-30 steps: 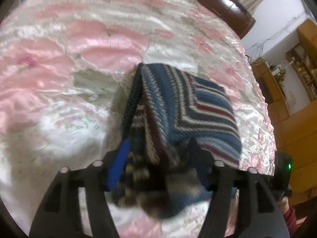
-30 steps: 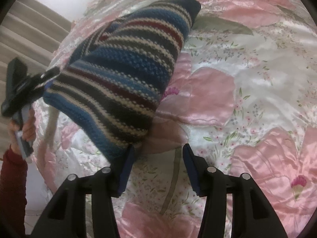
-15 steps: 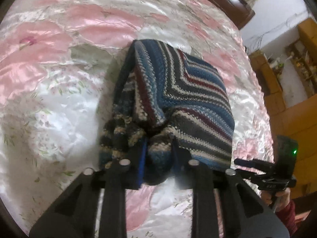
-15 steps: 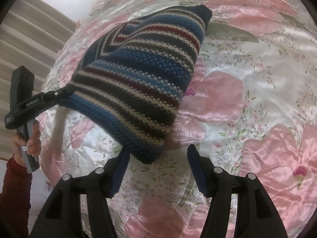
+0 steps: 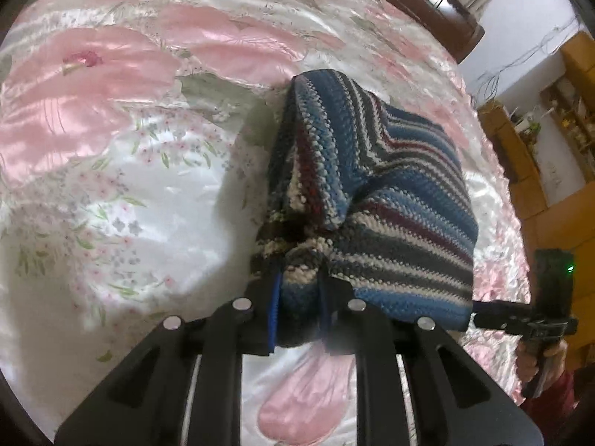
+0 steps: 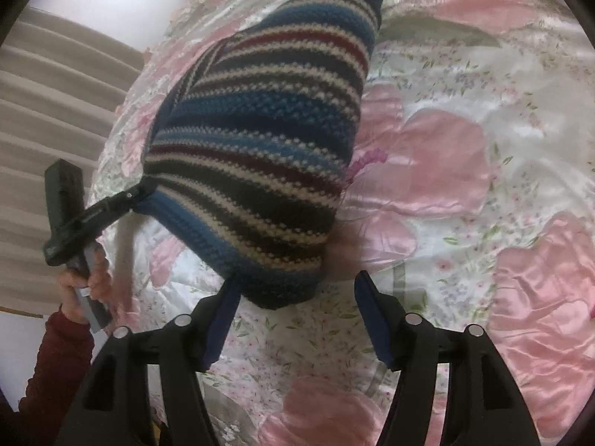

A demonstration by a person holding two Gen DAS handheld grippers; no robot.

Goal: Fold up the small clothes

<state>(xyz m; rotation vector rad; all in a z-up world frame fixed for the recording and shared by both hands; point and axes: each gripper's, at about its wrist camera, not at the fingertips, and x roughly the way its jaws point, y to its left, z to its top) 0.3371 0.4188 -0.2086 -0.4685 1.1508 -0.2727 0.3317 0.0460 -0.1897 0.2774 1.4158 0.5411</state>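
pinched at a bunched corner by the left gripper and lifted off the pink floral satin bedspread, striped knit garment hanging to drape straight for folding, right gripper gaping wide, gripping nothing, beneath its lower corner.

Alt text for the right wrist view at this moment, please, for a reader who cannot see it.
A striped knit garment hangs over a pink floral bedspread, held at its left corner by the left claw in a hand with a dark red sleeve. The right claw is open in the foreground, one finger against the garment's lowest corner.
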